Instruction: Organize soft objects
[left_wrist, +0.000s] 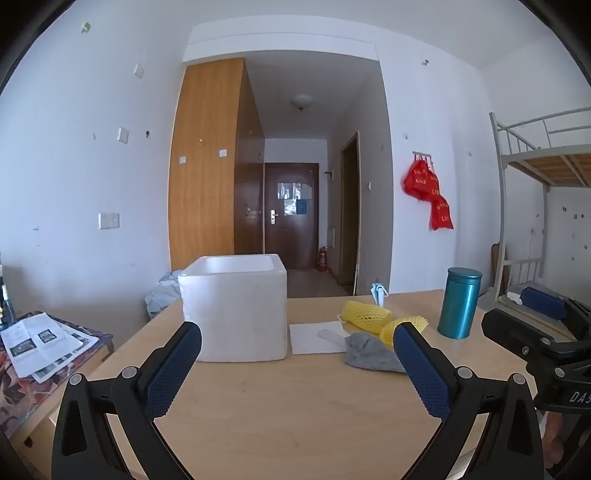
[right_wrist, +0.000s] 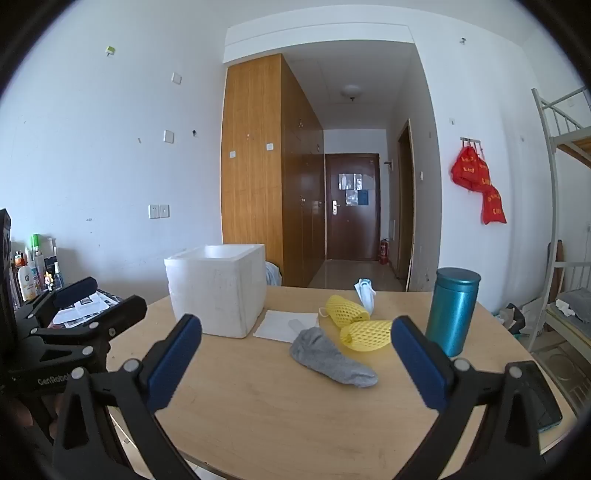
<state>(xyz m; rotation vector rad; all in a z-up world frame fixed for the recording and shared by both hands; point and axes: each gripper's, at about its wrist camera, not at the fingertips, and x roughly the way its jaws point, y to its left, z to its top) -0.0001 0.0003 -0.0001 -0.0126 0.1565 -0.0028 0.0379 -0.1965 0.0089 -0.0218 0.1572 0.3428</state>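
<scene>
A grey sock (left_wrist: 369, 352) (right_wrist: 328, 356) lies crumpled on the wooden table (left_wrist: 295, 406) (right_wrist: 295, 417). Behind it are two yellow foam nets (left_wrist: 365, 315) (right_wrist: 364, 334) and a white face mask (left_wrist: 378, 291) (right_wrist: 364, 295). A white foam box (left_wrist: 236, 310) (right_wrist: 218, 291) stands open-topped at the left, with a white paper sheet (left_wrist: 314, 338) (right_wrist: 284, 325) beside it. My left gripper (left_wrist: 297, 332) hovers open and empty before the box. My right gripper (right_wrist: 295, 323) is open and empty, just short of the sock.
A teal canister (left_wrist: 460, 302) (right_wrist: 452, 310) stands upright right of the nets. A dark phone (right_wrist: 535, 398) lies at the table's right edge. A low side table with papers (left_wrist: 44, 343) is on the left, and a bunk bed (left_wrist: 546, 166) on the right.
</scene>
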